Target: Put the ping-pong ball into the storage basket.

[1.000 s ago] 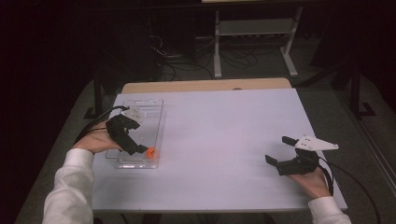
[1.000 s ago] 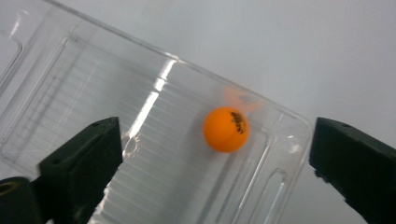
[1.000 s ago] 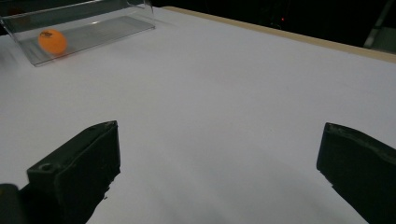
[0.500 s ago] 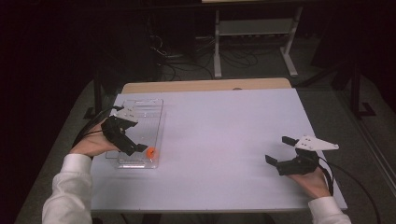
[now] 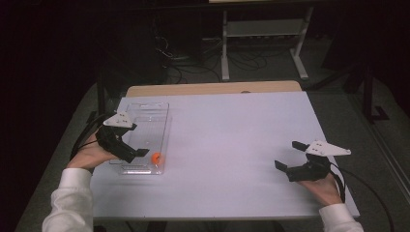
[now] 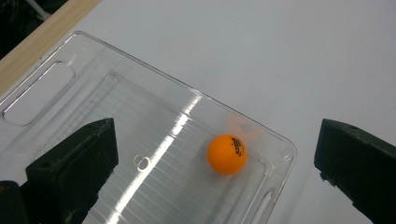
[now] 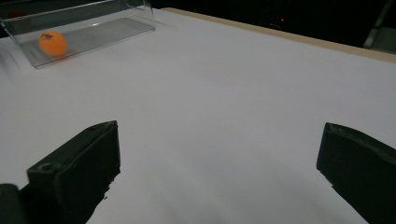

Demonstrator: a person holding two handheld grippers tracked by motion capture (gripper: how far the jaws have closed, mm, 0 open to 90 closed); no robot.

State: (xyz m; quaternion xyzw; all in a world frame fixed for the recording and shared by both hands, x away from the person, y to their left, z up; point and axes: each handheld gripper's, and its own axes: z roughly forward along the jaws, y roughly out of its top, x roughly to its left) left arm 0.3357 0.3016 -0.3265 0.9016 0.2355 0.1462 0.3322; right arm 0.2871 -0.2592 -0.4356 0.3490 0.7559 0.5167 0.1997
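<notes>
One orange ball (image 6: 227, 154), one clear tray (image 6: 56, 88)

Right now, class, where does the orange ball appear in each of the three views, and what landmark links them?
High view: the orange ball lies left of centre, at the near end of the clear tray.
Left gripper view: the ball sits just right of centre, near a tray corner, between the open jaws.
Right gripper view: the ball is at top left, behind the tray wall.
Shared landmark: the clear tray.

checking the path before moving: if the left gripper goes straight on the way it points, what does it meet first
Most likely the orange ball lying in the clear tray: it sits between the open jaws of the left gripper and just ahead. Depth is unclear, so the tray floor might come first.
</notes>
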